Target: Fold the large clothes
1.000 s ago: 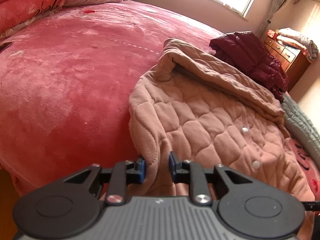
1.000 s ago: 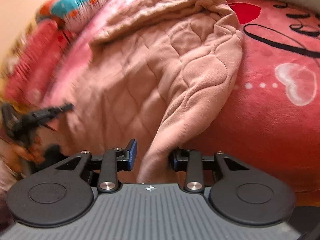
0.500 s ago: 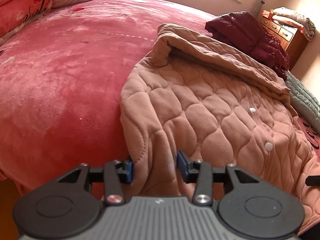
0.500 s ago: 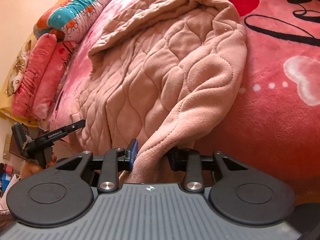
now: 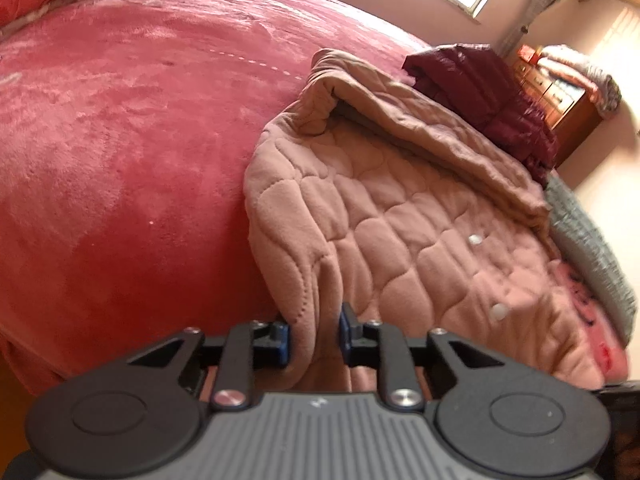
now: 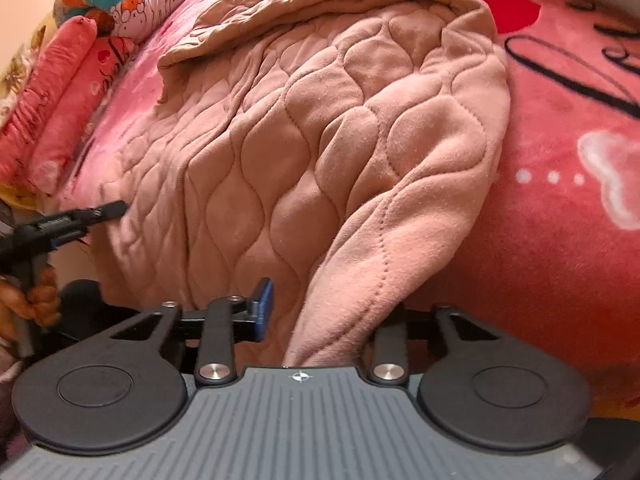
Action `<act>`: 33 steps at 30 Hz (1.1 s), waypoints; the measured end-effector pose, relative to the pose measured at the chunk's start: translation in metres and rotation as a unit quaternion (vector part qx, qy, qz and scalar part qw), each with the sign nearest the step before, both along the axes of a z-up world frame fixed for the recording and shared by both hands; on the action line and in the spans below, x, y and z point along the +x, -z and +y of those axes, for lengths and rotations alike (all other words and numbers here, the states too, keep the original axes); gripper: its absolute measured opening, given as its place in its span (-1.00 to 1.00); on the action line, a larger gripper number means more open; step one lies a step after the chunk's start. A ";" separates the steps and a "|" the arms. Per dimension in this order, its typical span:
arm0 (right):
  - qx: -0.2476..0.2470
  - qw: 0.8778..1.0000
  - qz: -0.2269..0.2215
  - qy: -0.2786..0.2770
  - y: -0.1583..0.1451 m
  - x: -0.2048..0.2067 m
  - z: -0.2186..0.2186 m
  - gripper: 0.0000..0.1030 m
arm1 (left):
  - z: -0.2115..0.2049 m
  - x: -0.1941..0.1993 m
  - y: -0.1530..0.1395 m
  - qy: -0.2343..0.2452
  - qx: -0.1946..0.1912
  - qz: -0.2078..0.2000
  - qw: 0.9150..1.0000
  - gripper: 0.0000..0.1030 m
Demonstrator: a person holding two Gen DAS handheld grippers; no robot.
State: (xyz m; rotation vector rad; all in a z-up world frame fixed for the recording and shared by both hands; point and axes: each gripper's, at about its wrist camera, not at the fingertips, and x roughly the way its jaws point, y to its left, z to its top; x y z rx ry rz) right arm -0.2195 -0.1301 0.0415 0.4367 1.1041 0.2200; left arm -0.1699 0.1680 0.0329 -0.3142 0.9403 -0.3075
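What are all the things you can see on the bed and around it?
Quilted jacket: one, dusty pink, on the bed's near edge.
Blanket: one, pink, covering the bed.
Puffy coat: one, dark red, behind the jacket.
Grey quilt: one, at the bed's right edge.
Pillows: several, pink and patterned, at the bed's head.
Wooden dresser: one, brown, by the wall.
Left gripper: black, closing on the jacket's hem.
Right gripper: black, closing around another hem fold.

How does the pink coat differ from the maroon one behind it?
The pink coat is matte quilted fleece with white snaps; the maroon coat is shiny. The pink coat lies spread out, its near end hanging off the bed; the maroon coat sits bunched in a heap. Both lie on the red blanket.
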 end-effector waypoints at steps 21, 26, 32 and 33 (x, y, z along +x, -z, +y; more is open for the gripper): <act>0.338 0.908 -0.184 0.166 -0.036 0.038 -0.089 -0.55 | 0.003 0.080 -0.052 -0.062 -0.252 0.002 0.966 -0.65; 0.341 0.885 -0.206 0.241 -0.029 0.074 -0.122 -0.55 | -0.002 0.127 -0.047 -0.106 -0.279 0.012 0.954 -0.65; 0.330 0.875 -0.203 0.292 0.003 0.109 -0.148 -0.52 | -0.013 0.179 -0.029 -0.155 -0.289 0.039 0.944 -0.64; 0.329 0.874 -0.198 0.298 0.010 0.115 -0.151 -0.51 | -0.013 0.184 -0.027 -0.161 -0.293 0.042 0.941 -0.64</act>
